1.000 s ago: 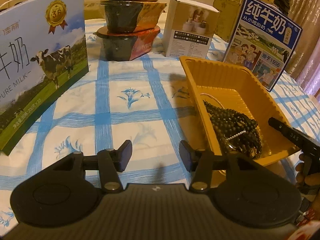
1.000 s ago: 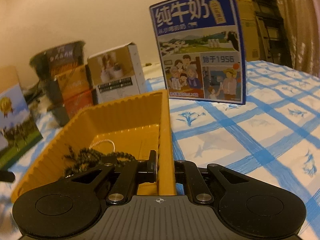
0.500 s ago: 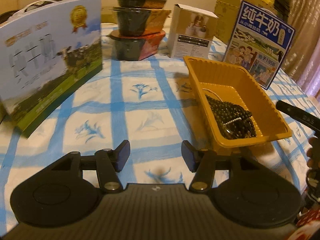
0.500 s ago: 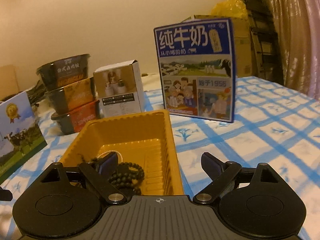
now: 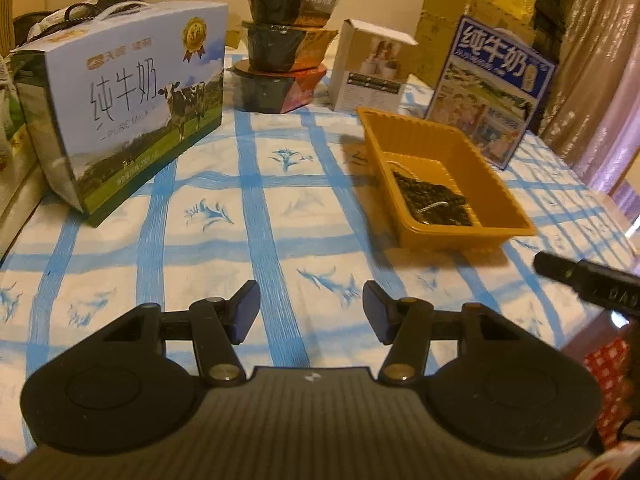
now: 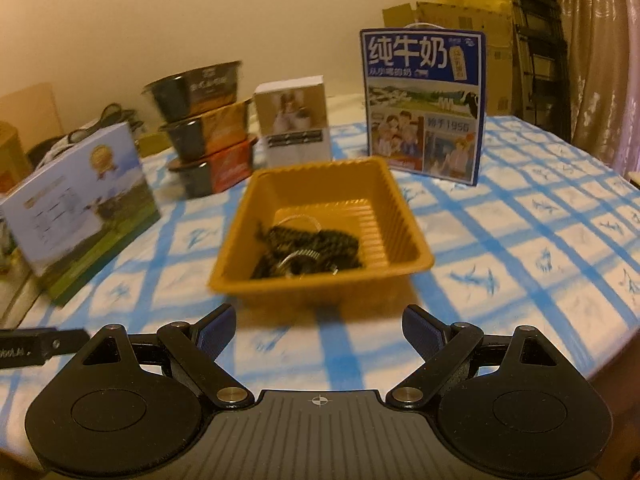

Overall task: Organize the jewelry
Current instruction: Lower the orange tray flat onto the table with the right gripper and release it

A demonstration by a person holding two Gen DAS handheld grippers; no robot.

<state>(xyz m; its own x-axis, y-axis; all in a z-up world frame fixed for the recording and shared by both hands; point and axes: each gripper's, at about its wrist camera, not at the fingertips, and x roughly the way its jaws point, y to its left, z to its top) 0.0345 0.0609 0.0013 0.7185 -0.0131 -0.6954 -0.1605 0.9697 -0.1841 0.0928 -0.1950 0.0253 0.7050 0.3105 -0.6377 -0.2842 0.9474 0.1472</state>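
Observation:
A yellow plastic tray [image 5: 496, 176] [image 6: 404, 216] stands on the blue-checked tablecloth. Inside it lies a heap of dark bead strings [image 5: 434, 200] [image 6: 308, 250] with a thin pale chain among them. My left gripper [image 5: 310, 306] hovers open over bare cloth, below and left of the tray, nothing between its fingers. My right gripper [image 6: 318, 328] stands wide open in front of the tray's near rim, apart from it and empty. A black part of the right tool [image 5: 592, 280] shows at the right edge of the left wrist view.
A pale blue milk carton with a cow [image 5: 132, 100] stands at the left. Stacked black bowls [image 5: 284, 40] and a small white box [image 5: 372, 68] line the back. A dark blue milk box [image 6: 424, 104] stands behind the tray. The table edge [image 6: 616, 344] drops off at the right.
The right gripper let go of the tray's rim, opened wide and drew back and up. The left gripper also drew back from the tray, still open.

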